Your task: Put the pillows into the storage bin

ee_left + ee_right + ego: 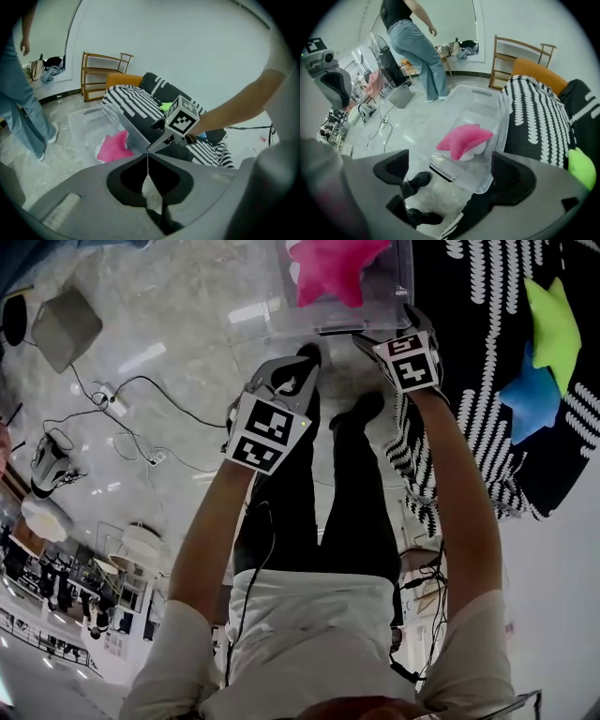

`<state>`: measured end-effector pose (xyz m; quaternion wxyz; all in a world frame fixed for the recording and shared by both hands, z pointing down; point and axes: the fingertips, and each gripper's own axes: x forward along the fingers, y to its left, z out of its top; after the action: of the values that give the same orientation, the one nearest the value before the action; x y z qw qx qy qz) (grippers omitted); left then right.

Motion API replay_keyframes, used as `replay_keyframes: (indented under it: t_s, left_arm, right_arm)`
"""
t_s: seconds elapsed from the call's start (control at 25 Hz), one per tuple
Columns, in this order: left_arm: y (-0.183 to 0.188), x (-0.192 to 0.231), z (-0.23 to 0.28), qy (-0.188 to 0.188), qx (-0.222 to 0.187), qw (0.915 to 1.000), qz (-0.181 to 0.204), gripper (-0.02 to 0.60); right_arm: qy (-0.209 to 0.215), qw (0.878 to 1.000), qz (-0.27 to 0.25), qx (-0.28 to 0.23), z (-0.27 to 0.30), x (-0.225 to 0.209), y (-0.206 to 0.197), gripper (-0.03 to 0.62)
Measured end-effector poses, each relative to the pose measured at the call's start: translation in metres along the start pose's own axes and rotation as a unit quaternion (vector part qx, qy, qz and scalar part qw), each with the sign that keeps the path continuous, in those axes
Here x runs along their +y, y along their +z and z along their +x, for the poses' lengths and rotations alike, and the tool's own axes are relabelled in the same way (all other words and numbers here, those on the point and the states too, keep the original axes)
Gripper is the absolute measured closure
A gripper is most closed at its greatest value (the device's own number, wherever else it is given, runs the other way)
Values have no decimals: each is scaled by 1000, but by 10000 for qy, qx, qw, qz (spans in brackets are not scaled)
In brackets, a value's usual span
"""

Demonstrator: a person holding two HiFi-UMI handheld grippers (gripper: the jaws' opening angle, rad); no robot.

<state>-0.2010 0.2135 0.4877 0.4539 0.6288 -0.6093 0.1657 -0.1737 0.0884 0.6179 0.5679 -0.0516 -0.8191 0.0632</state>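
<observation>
Right gripper [452, 171] gapes empty, left gripper [148, 159] is pinched shut on nothing; nip that lime-green star-shaped pillow [553, 320] at right too shallowly and it could slip free.

storage bin [461, 177]: clear glossy plastic | pillow [464, 138]: soft matt cloth | floor [417, 126]: polished stone

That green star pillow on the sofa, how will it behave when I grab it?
The green pillow looks plump, so it is probably soft and will squash under a grip. Stuffed like that, it is likely light for its bulk. Lying flat on the sofa, it seems unlikely to roll, though its points may flop.
</observation>
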Motion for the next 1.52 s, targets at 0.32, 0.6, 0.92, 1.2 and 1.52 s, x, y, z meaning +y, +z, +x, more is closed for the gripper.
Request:
replay_keyframes:
  t_s: [0.32,0.6,0.92,1.2,1.52]
  left_arm:
    - [11,-27,18,-212,17,9997,79,563]
    - [17,-58,40,-411,162,9985,321,563]
    - [29,-112,79,-685,356,9948,660,563]
    - [34,-178,117,-1046,577,9866,1110,563]
    - [38,-246,158,-1277,719,9784,1455,563]
  right_arm:
    - [-35,9994,166,-311,-16,-9,-2,60]
    - [-138,9968,531,-576,-39,-28,-23,62]
    - [-446,9891,1139,-824,-75,-70,-82,62]
    - [-855,9770,1721,-926,-116,-116,-163,62]
    - [-1499,9608,2227,-700,-164,-182,-285,62]
